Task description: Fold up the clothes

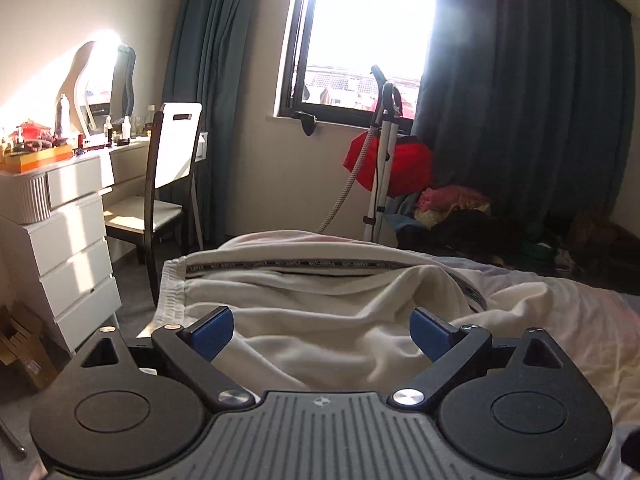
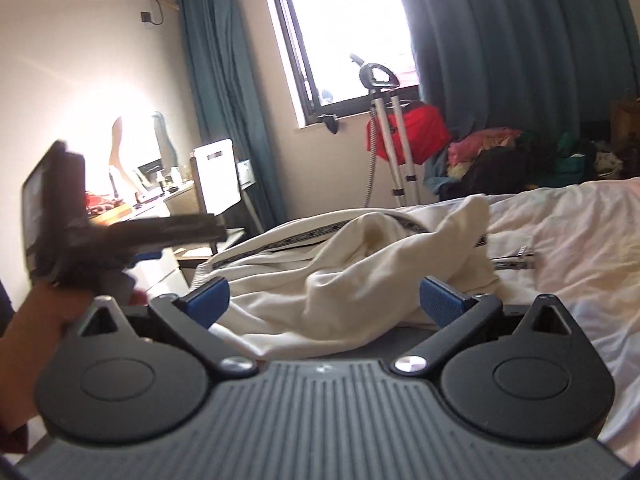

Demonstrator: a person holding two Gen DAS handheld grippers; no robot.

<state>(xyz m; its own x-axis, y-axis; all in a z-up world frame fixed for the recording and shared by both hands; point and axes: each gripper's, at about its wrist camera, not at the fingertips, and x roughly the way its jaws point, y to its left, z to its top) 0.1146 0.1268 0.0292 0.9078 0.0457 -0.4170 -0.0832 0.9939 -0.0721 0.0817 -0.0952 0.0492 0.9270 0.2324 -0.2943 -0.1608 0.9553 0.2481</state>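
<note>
A cream garment with an elastic waistband and a dark patterned stripe lies crumpled on the bed. My left gripper hovers just over its near folds, blue pads wide apart and nothing pressed between them. In the right wrist view the same garment bunches up in a loose heap ahead. My right gripper is open above its near edge, and its pads touch no cloth. At the left of that view a person's hand holds the blurred left gripper.
The pale wrinkled bed sheet spreads to the right. A white drawer unit and a chair stand to the left of the bed. Beyond it are a garment steamer stand, a pile of clothes and dark curtains.
</note>
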